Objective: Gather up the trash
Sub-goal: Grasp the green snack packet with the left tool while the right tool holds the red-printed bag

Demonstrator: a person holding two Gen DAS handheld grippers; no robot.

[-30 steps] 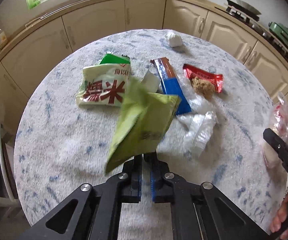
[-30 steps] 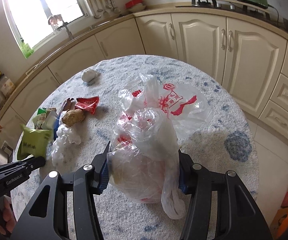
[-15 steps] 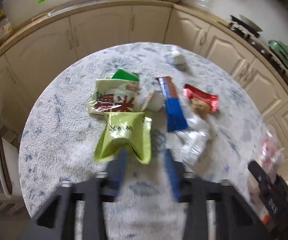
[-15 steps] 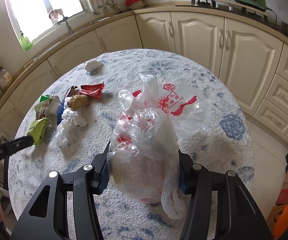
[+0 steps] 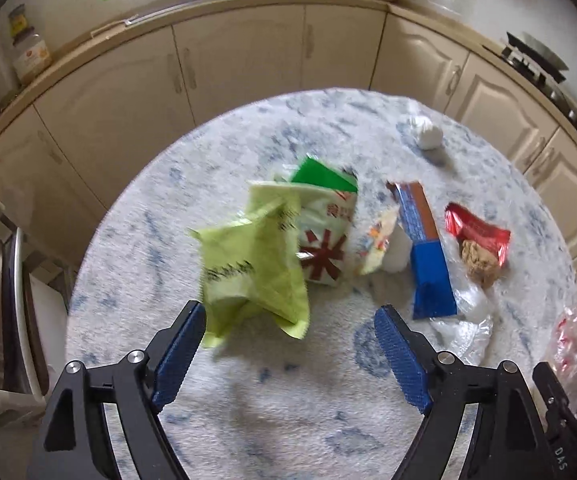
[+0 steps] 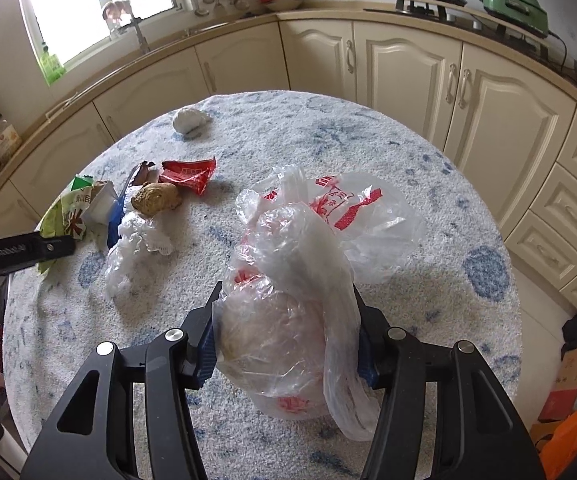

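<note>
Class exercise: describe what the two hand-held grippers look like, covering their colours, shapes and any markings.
Each hand-held gripper, left and right, is a matte black frame with triangular cut-outs, silver round bolts and two fingers faced with ribbed blue pads. White lettering runs along the left one's side in the right wrist view; no cables or sleeves show.

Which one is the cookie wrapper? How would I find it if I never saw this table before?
Look at the round table with the blue-speckled cover. In the pile of trash, go to the end nearest the stove, just past the long blue bar wrapper. The red wrapper lies there, torn open, with a brown crumbly cookie at its mouth; nothing else in the pile is shiny red.
</note>
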